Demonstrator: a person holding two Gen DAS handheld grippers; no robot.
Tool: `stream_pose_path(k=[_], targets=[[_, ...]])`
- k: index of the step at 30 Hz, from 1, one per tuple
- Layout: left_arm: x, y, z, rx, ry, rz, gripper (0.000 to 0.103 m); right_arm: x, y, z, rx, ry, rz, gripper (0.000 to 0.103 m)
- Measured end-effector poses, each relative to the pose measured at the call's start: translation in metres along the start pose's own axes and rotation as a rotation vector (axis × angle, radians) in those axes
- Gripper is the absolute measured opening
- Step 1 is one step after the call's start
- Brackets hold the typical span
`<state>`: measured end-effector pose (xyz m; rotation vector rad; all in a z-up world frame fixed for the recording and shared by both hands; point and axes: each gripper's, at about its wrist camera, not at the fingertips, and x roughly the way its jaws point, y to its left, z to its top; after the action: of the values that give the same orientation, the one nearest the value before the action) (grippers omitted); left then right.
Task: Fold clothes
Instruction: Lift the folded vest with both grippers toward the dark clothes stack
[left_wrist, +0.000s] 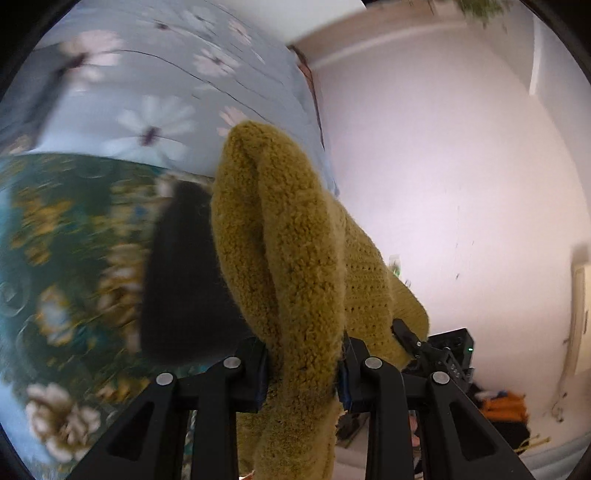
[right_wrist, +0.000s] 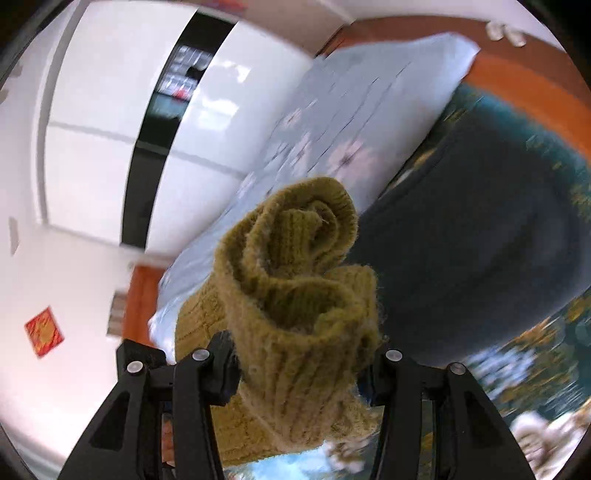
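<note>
We find no readable words, numbers or brand marks in either view. A red and gold square decoration (right_wrist: 44, 331) hangs tilted like a diamond on the white wall (right_wrist: 55, 376) in the right wrist view, but its gold pattern is too blurred for us to make out any character. The floral bedding and the knitted garment carry no lettering that we can see.

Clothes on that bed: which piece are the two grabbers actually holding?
The mustard-yellow knit sweater, pinched in both the left gripper and the right gripper. The dark garment lies flat on the floral bedspread, untouched.
</note>
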<state>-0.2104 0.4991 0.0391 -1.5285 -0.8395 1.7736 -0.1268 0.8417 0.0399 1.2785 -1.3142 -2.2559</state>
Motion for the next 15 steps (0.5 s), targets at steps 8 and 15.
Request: stream_pose_path(k=[8, 15], targets=[[0.115, 0.017, 0.036, -0.077, 0.136, 0.149, 0.030, -0.004, -0.088, 0.038, 0.093, 0.010, -0.104, 0.052], [0.130, 0.037, 0.057, -0.141, 0.155, 0.186, 0.031, 0.000, -0.115, 0.036, 0.100, 0.011, -0.096, 0.059]])
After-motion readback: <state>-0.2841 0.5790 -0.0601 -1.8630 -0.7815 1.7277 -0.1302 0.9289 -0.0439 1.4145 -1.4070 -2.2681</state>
